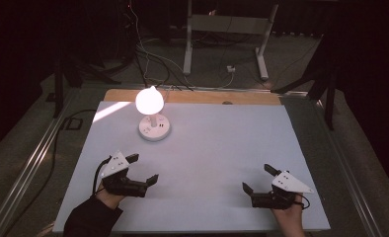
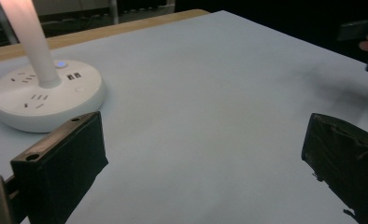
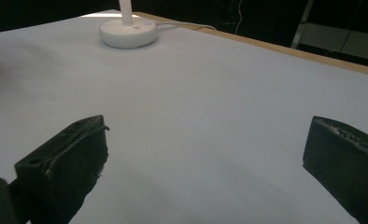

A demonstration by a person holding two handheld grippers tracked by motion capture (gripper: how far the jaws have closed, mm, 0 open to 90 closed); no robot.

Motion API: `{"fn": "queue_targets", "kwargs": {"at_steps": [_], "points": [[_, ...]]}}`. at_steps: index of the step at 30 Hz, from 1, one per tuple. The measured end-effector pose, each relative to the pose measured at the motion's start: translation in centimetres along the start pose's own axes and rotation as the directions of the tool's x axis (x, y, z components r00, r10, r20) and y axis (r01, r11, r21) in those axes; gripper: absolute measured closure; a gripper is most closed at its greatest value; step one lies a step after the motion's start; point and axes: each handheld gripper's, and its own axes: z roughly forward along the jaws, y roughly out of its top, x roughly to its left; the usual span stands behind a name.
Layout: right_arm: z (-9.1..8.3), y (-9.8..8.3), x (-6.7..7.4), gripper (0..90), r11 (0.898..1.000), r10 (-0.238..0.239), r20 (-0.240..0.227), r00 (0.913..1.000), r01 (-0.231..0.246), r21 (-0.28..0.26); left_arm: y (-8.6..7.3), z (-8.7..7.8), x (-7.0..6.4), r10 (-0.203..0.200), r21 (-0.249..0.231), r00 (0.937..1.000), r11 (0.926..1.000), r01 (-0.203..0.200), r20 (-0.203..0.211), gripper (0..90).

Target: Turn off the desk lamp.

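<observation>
Nearest me, along the near edge of the table [image 1: 207,148], I hold both tools low over the pale surface, hands coming in from below. My left gripper [image 1: 144,170] sits toward the near-left corner, jaws spread wide with nothing between them; in the left gripper view the two black jaws stand far apart over bare surface. My right gripper [image 1: 256,177] mirrors it toward the near-right corner, also gaping and empty (the right gripper view has the same wide gap, with plain surface between). Both wrists are level, jaws angled inward and forward, so each tool points roughly at the middle of the table. I judge this a ready stance: apart enough not to clash, low enough to move off without lifting.

Farther out, toward the far-left part of the surface, stands the lamp [image 1: 149,100], its head glowing bright. Its round white base [image 2: 46,95] lies flat on the table, carrying sockets and a small lit button on top, with the white stem [image 2: 30,37] rising from the middle. It stands closer to my left tool than my right, which puts the left in the better spot to reach its controls. A cord [image 3: 187,24] runs off the far edge from the base, which I take as the reason it stands near that edge.
</observation>
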Motion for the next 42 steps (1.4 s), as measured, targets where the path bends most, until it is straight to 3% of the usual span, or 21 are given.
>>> {"fn": "queue_targets", "kwargs": {"at_steps": [3,14,24,32,34,36,39,40,42], "points": [[0.0,0.0,0.0,0.0,1.000,0.002,0.000,1.0000,-0.002,-0.001,0.7,0.4,0.3,-0.006,-0.012,0.9996,0.9999,0.006,-0.027,0.5],[0.0,0.0,0.0,0.0,1.000,0.005,-0.002,1.0000,-0.005,0.000,2.4,1.8,0.5,-0.005,-0.033,0.9988,0.9995,0.003,-0.048,0.5],[-0.2,0.0,0.1,0.0,1.000,0.006,-0.009,0.9999,-0.006,-0.012,2.9,4.1,0.6,-0.027,-0.037,0.9953,0.9990,0.023,-0.093,0.5],[-0.1,0.0,0.0,0.0,1.000,0.006,-0.011,0.9999,-0.006,-0.008,3.1,5.7,1.0,-0.066,-0.039,0.9822,0.9974,0.061,-0.176,0.6],[-0.1,0.0,0.0,0.0,1.000,0.004,-0.011,0.9999,-0.004,-0.008,3.2,6.2,1.1,-0.075,-0.032,0.9813,0.9970,0.070,-0.177,0.6],[-0.1,0.0,0.0,0.0,1.000,0.006,-0.011,0.9999,-0.006,-0.010,3.4,6.7,1.0,-0.069,-0.022,0.9806,0.9975,0.067,-0.184,0.5],[-0.1,0.0,0.0,0.0,1.000,0.006,-0.012,0.9999,-0.006,-0.009,3.6,7.6,0.8,-0.068,-0.022,0.9733,0.9976,0.065,-0.219,0.6],[-0.2,0.0,0.0,0.0,1.000,0.006,-0.012,0.9999,-0.006,-0.010,3.6,7.8,0.8,-0.064,-0.026,0.9744,0.9979,0.060,-0.215,0.6],[-0.2,0.0,0.0,0.0,1.000,0.009,-0.014,0.9999,-0.009,-0.011,3.7,8.4,0.9,-0.064,-0.018,0.9704,0.9979,0.062,-0.233,0.6]]}}
